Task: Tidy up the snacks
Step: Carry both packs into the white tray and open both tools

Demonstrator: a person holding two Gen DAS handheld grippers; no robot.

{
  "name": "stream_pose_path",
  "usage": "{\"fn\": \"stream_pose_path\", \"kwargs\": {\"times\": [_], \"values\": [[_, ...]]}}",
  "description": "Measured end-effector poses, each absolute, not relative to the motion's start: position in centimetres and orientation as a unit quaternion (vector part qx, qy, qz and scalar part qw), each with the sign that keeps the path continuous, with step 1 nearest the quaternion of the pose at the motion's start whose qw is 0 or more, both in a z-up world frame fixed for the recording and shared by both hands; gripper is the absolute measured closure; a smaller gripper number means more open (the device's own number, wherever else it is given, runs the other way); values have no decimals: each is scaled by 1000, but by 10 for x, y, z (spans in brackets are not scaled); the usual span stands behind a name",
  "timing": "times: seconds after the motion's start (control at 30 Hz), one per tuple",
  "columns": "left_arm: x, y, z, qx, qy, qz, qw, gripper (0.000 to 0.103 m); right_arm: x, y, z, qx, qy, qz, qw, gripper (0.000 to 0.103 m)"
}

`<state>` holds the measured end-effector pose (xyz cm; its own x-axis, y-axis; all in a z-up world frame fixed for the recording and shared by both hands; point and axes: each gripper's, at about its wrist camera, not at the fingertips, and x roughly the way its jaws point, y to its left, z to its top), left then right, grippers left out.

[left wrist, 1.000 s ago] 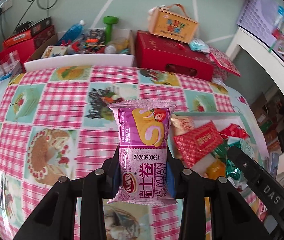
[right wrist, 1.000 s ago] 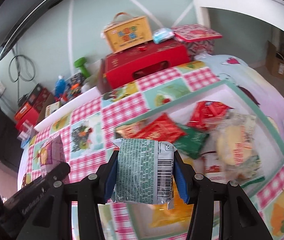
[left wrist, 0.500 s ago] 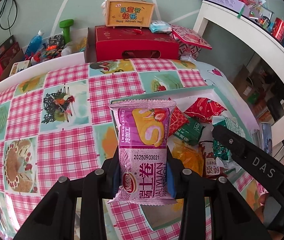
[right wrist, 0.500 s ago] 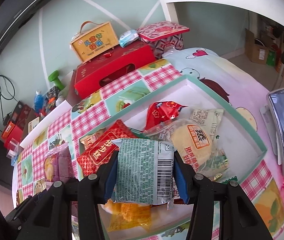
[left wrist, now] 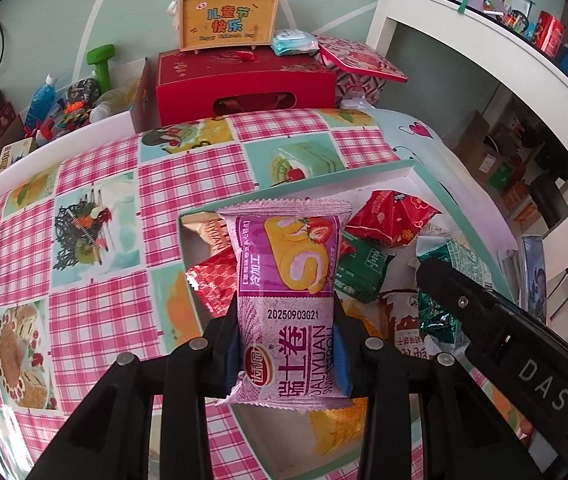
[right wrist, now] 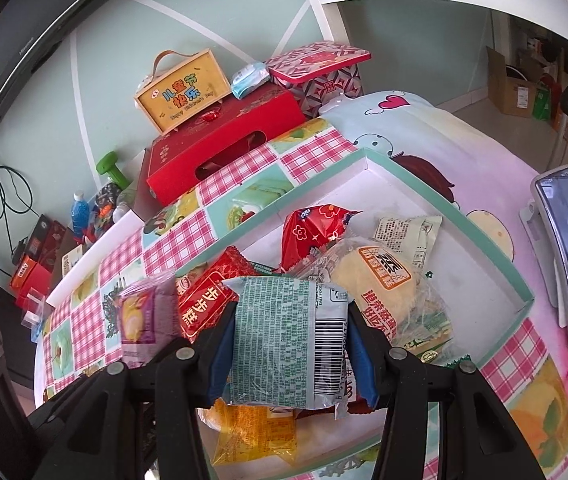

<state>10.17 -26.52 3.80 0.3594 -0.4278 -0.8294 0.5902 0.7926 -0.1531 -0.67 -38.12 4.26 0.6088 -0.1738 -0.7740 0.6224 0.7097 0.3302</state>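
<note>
My left gripper [left wrist: 286, 354] is shut on a pink swiss-roll snack pack [left wrist: 286, 284] and holds it upright above the near left corner of a shallow white tray with a green rim [left wrist: 340, 176]. My right gripper [right wrist: 290, 354] is shut on a green snack pack with a barcode [right wrist: 284, 340], held above the tray [right wrist: 444, 196]. The tray holds several snack packs: red ones [right wrist: 316, 232], a yellow bun pack [right wrist: 380, 284], an orange pack [right wrist: 252, 432]. The pink pack also shows in the right wrist view [right wrist: 142, 316], and the right gripper's black body in the left wrist view [left wrist: 496, 320].
The table has a pink checked cloth [left wrist: 96, 240]. Behind it stand a red gift box [left wrist: 244, 84] with a yellow case [left wrist: 226, 20] on top, a patterned tin [right wrist: 320, 68] and a box of clutter [left wrist: 64, 108]. A phone on a stand [right wrist: 564, 256] is right of the tray.
Both grippers have moved rightward and closer over the tray, each still holding its pack. The tray now fills more of both views.
</note>
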Motion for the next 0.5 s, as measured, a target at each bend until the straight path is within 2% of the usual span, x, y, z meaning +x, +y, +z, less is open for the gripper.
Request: {"fn": "stream_pose_path", "kwargs": {"times": [0.33,0.4,0.5], "values": [[99,-282,32,88,483,-325,808,63,-9,-387,38,307,380,-242,839,49],[99,-281,32,88,484,-323,808,55,-10,-388,37,308,381,-244,837,49],[100,-276,32,82,486,-319,809,48,-10,-389,37,308,381,-250,835,49]]}}
